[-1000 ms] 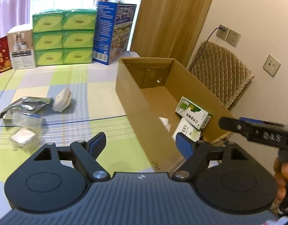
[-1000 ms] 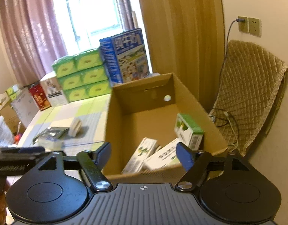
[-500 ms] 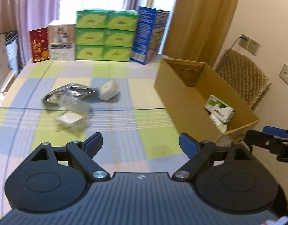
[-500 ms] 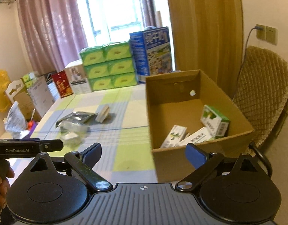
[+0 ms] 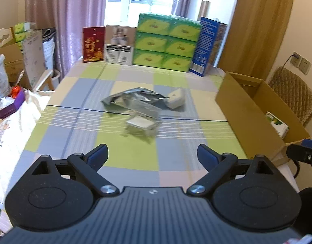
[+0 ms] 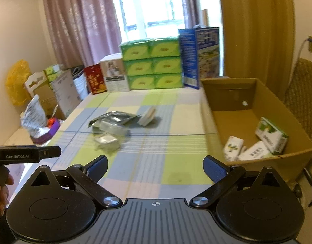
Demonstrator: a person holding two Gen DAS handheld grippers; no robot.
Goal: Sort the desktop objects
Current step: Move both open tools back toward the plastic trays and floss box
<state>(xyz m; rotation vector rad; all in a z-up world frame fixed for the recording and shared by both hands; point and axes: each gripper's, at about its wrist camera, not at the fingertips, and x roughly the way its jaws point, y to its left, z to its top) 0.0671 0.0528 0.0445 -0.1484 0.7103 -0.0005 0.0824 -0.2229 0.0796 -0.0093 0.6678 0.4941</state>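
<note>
On the checked tablecloth lie a silver foil pouch [image 5: 133, 98] [image 6: 113, 119], a clear plastic packet [image 5: 140, 125] [image 6: 107, 140] and a small white box [image 5: 176, 100] [image 6: 147, 116]. The open cardboard box [image 5: 243, 109] [image 6: 217, 126] stands at the table's right edge and holds several green and white cartons [image 6: 271, 135]. My left gripper [image 5: 153, 156] is open, empty, near the front edge, well short of the packet. My right gripper [image 6: 155, 165] is open and empty too, left of the cardboard box's front corner.
Stacked green tissue boxes [image 5: 166, 41], a tall blue box [image 5: 208, 45], a white box and a red box [image 5: 94, 44] line the far edge. A quilted chair [image 5: 294, 93] stands right of the cardboard box. Bags and cartons crowd the floor at left.
Both grippers have pulled back and swung left, away from the cardboard box toward the middle of the table. The loose items now lie ahead of them. Both stay open.
</note>
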